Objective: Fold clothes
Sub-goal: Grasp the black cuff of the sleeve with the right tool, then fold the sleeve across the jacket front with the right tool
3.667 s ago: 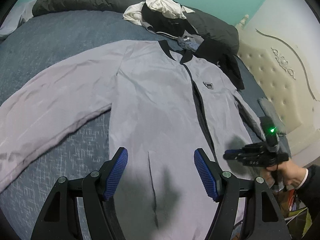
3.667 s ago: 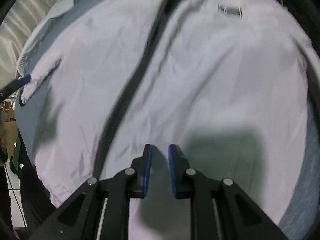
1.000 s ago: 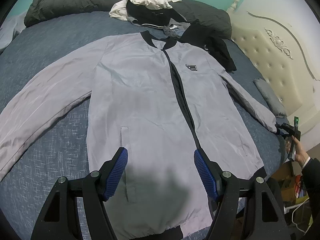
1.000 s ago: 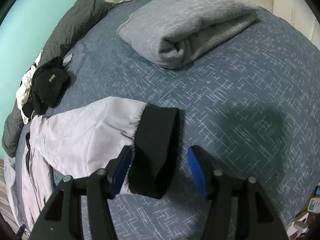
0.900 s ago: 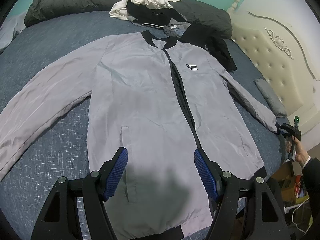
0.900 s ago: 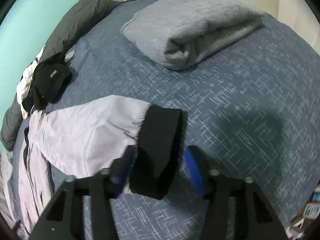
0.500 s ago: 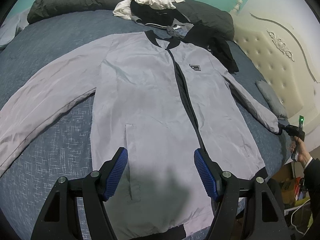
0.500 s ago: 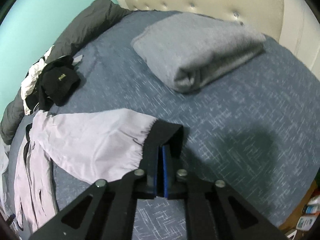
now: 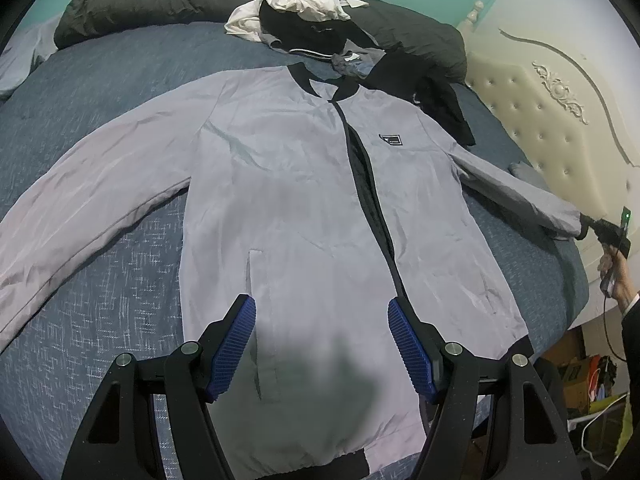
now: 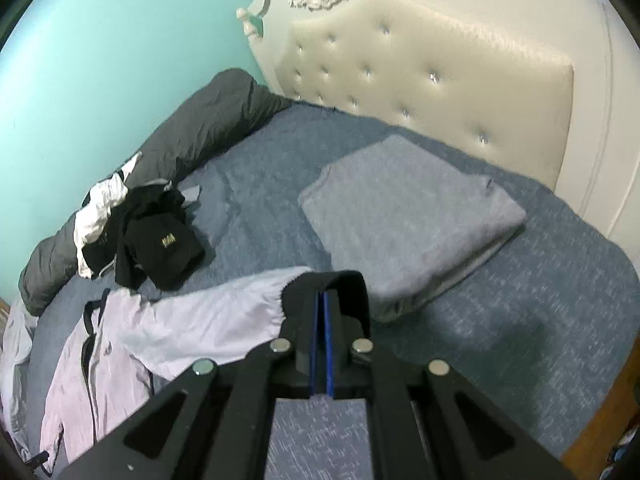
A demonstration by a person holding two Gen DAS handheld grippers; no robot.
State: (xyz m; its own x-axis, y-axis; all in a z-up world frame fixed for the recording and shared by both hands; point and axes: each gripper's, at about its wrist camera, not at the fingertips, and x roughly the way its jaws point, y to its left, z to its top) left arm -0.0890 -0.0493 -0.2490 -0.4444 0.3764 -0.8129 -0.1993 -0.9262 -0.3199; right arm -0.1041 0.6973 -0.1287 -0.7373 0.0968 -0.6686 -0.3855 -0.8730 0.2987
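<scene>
Each gripper is built of matte black linkage arms with triangular cut-outs, joined by round silver pivot screws. On the left gripper (image 9: 322,346), ribbed blue pads (image 9: 234,344) are fitted to the inner finger faces; the same blue is seen on the right gripper (image 10: 321,312). Behind the right gripper, a dark sleeve (image 9: 632,320) over a white cuff is worn, and a green indicator light is carried.

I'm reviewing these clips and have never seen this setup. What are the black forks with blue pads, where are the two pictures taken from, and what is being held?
They are hand-held grippers, one in each of a person's hands, each with a camera looking along its fingers. The left gripper hangs open above a grey jacket spread on the bed. The right gripper is shut on the jacket's black cuff, with the sleeve end off the bed. Also on the bed: a folded grey sweater, a clothes pile and a dark duvet.
</scene>
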